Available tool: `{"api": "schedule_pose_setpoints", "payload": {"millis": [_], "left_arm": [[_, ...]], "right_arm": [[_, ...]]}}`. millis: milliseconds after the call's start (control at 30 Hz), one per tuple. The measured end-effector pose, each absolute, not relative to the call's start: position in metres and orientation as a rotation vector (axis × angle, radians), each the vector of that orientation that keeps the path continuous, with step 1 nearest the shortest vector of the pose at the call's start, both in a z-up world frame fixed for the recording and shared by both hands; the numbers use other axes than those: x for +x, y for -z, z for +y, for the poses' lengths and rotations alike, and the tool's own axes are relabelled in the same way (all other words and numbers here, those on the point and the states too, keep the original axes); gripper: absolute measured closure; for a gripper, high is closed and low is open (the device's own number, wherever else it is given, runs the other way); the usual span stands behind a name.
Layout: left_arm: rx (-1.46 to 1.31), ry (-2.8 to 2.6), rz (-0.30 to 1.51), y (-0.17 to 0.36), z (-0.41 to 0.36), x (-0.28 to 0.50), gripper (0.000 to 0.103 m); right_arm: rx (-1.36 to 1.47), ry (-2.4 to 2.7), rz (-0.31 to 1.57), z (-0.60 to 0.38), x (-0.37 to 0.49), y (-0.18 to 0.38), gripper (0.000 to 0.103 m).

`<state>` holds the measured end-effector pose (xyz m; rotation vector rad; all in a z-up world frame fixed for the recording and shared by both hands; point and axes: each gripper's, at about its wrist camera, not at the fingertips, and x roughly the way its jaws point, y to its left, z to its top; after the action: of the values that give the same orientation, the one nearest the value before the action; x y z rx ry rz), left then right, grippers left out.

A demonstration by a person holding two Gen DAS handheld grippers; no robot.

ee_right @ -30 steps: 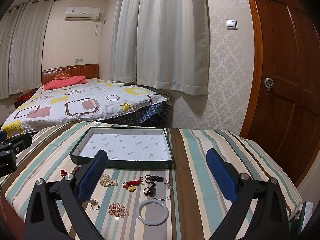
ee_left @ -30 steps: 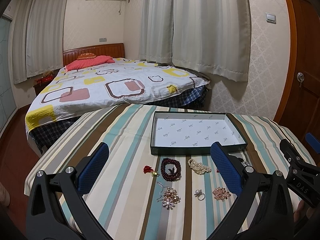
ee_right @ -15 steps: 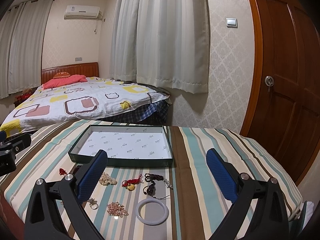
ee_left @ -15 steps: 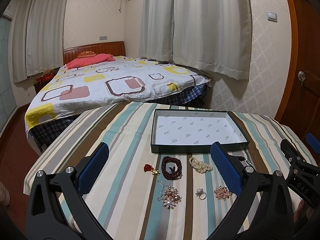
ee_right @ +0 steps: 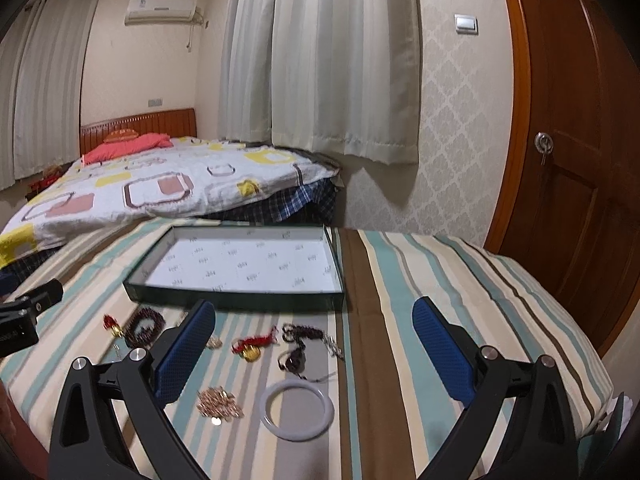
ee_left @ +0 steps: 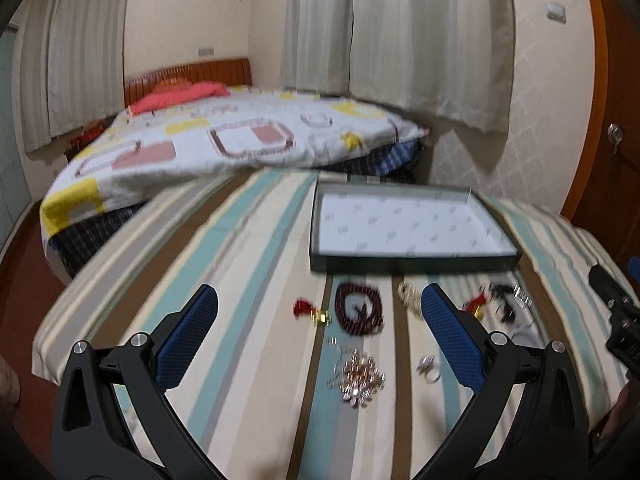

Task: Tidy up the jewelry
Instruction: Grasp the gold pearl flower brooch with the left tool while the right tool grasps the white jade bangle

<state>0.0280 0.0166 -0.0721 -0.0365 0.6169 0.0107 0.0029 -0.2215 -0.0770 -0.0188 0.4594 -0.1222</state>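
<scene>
Both tongs have dipped closer to the jewelry: left tongs (ee_left: 318, 312) and right tongs (ee_right: 314, 328) hang spread wide, gripping nothing. Bead bracelet (ee_left: 359, 314), white bangle (ee_right: 297, 409) lie on the counter (ee_right: 420, 280) before the tray (ee_right: 240, 298).

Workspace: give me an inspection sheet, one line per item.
Surface: striped cloth over the table.
Job's things: tray holds nothing; loose on the cloth in front of it lie a white bangle, dark bead bracelet, red-and-gold charm, rose brooch, crystal brooch, ring, pale bracelet.
Clutter: nothing seen.
Grippers: left tongs open, holding nothing; right tongs open, holding nothing; both above the near pieces.
Cables: nothing seen.
Surroundings: bed behind the table, curtains, wooden door at right.
</scene>
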Motion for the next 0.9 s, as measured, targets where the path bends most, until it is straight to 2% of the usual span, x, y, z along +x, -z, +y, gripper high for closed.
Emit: {"api": "schedule_pose_setpoints", "payload": {"millis": [367,433,500,600,833,900], "left_arm": [[-0.020,0.026,0.814,0.135,0.008,0.051,0.005],[-0.019,0.032,0.839,0.143,0.007,0.055,0.008],[-0.012,0.037,0.863,0.151,0.005,0.060,0.018],[-0.012,0.050,0.908,0.163,0.003,0.067,0.023],[0.006,0.075,0.927,0.169,-0.005,0.068,0.025],[0.017,0.080,0.922,0.169,-0.006,0.067,0.029]], "right_arm": [[0.015,0.105,0.614,-0.234,0.019,0.127,0.007],[0.022,0.096,0.638,-0.234,0.022,0.135,0.007],[0.027,0.091,0.653,-0.234,0.025,0.138,0.007],[0.040,0.087,0.679,-0.237,0.032,0.146,0.007],[0.070,0.082,0.708,-0.242,0.036,0.155,0.007],[0.073,0.078,0.712,-0.243,0.038,0.155,0.007]]}}
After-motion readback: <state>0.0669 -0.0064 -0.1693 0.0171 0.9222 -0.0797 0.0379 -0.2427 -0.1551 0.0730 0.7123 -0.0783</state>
